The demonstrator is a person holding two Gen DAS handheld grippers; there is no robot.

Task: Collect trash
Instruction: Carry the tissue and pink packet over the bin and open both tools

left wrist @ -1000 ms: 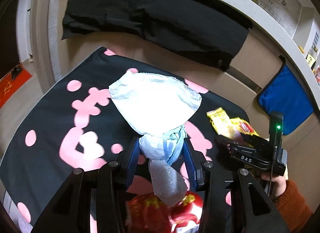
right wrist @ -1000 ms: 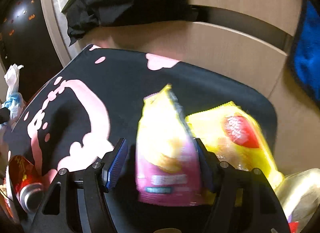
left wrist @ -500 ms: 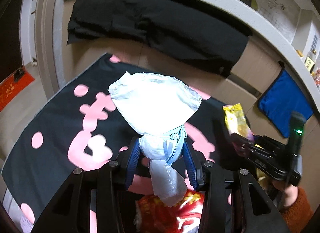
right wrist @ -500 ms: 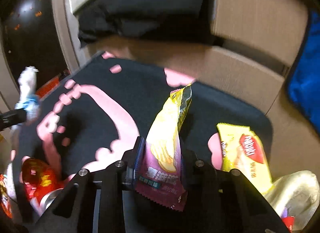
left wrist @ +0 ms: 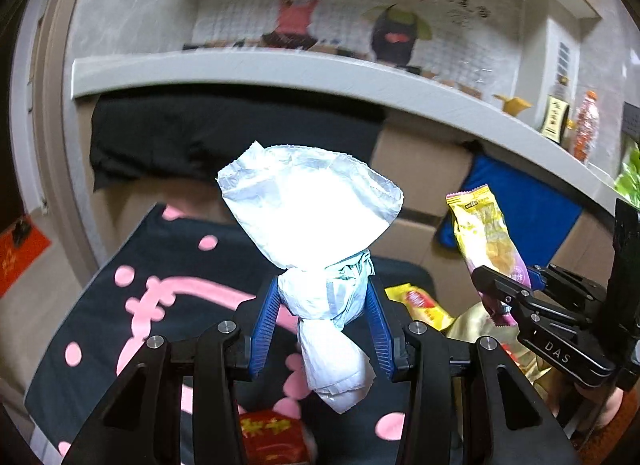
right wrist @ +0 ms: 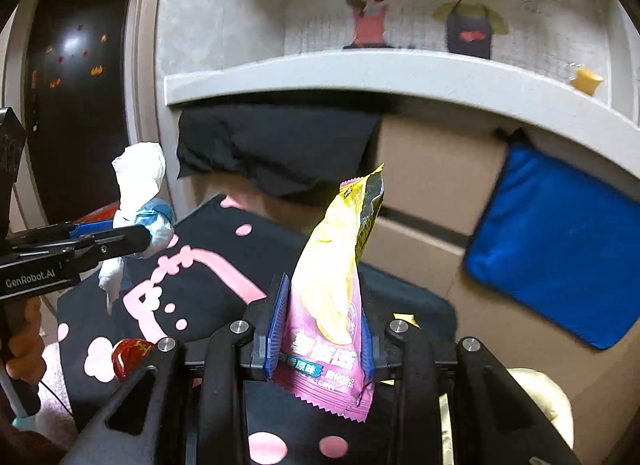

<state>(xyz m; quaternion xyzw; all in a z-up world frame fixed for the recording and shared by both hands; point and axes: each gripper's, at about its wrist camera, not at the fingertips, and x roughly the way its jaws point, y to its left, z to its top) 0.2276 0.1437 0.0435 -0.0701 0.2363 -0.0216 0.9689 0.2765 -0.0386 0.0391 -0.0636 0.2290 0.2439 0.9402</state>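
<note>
My left gripper [left wrist: 322,299] is shut on a crumpled white wrapper [left wrist: 310,209], held up above the black mat with pink marks [left wrist: 160,293]. It also shows at the left of the right wrist view [right wrist: 154,233]. My right gripper [right wrist: 324,321] is shut on a yellow and pink snack bag [right wrist: 334,265], lifted clear of the mat. That bag and gripper [left wrist: 506,285] show at the right of the left wrist view. A red packet [left wrist: 272,437], a yellow packet [left wrist: 418,303] and a gold bag [left wrist: 480,325] lie on the mat.
A grey counter edge [left wrist: 280,69] runs across above, with a black cloth [left wrist: 224,137] and a blue cloth [right wrist: 560,241] hanging on the cabinet front. Bottles [left wrist: 586,129] stand on the counter at the right. A dark doorway [right wrist: 76,105] is at the left.
Both grippers have risen and tilted up, so the wall and counter now show. The right gripper closed on the snack bag and lifted it off the mat. The left still holds the wrapper.
</note>
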